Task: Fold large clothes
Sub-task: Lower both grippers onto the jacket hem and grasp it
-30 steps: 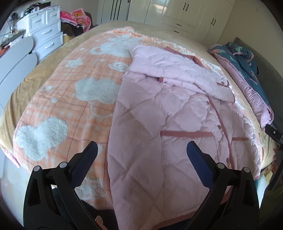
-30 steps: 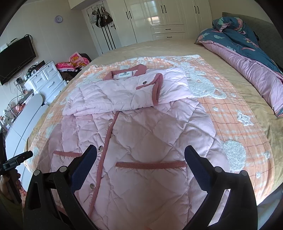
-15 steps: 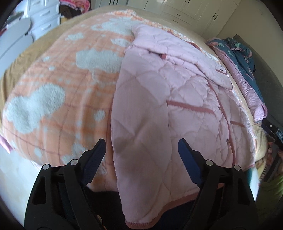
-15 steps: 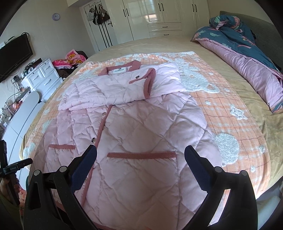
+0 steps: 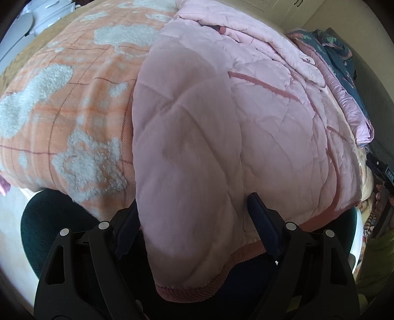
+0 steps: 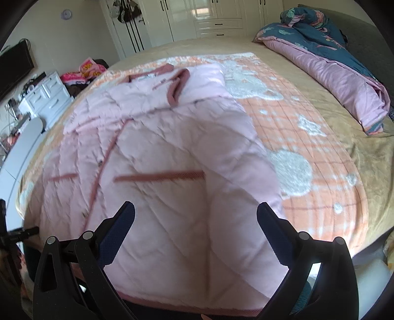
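Note:
A large pink quilted coat (image 6: 172, 152) with darker pink trim lies flat on the bed, sleeves folded across its chest near the collar. Its hem hangs over the bed's near edge. My left gripper (image 5: 194, 219) is open with its jaws on either side of the coat's lower left corner (image 5: 187, 246), the fabric bulging between them. My right gripper (image 6: 197, 224) is open, low over the coat's lower right part just above the hem (image 6: 197, 305). The other gripper's tip shows at the left edge of the right wrist view (image 6: 19, 233).
An orange blanket (image 6: 307, 152) with white fleecy patches covers the tan bed (image 6: 364, 152). A rolled pink and dark blue quilt (image 6: 339, 66) lies at the far right. White drawers (image 6: 46, 96) stand left, wardrobes (image 6: 209, 17) behind. A dark green stool (image 5: 44, 221) is below the bed edge.
Both grippers have dropped down and forward to the coat's hem at the bed edge. The left one now has the coat's corner between its open jaws.

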Demonstrator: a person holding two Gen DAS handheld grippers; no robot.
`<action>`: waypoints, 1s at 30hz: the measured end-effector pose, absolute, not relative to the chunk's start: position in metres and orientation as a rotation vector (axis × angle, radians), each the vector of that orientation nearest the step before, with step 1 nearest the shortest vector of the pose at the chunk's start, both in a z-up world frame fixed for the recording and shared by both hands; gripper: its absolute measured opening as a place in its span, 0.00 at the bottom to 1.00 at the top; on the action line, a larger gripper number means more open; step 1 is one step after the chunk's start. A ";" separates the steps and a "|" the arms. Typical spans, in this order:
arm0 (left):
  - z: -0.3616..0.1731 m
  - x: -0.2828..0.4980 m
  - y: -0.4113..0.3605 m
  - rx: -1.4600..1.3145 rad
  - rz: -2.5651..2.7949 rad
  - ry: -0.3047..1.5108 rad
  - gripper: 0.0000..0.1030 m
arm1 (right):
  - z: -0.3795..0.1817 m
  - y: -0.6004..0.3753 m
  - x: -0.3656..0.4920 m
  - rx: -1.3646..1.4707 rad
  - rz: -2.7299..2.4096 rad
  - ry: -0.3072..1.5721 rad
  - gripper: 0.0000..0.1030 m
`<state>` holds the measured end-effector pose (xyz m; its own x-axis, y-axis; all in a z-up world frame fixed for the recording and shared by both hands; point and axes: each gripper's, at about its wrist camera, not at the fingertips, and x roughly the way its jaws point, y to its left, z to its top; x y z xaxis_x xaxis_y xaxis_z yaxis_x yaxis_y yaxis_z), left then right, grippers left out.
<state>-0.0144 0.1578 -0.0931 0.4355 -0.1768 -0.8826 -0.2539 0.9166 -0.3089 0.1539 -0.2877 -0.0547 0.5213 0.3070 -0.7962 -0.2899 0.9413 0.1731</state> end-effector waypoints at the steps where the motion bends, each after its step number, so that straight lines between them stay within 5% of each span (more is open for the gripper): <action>1: -0.093 -0.014 0.158 -0.436 0.051 1.128 0.73 | -0.060 -0.294 0.152 0.020 0.349 0.973 0.96; 23: -0.097 -0.009 0.164 -0.471 0.062 1.106 0.73 | -0.128 -0.354 0.120 0.176 0.383 1.178 0.93; 27: -0.096 -0.013 0.164 -0.478 0.064 1.101 0.73 | -0.136 -0.358 0.119 0.262 0.438 1.179 0.75; 30: -0.096 -0.016 0.163 -0.478 0.062 1.102 0.71 | -0.124 -0.354 0.112 0.242 0.492 1.143 0.49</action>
<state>-0.0165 0.1628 -0.0958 0.4605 -0.1853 -0.8681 -0.2810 0.8972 -0.3406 0.1125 -0.3544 -0.1243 0.3243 0.4907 -0.8087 -0.2495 0.8690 0.4273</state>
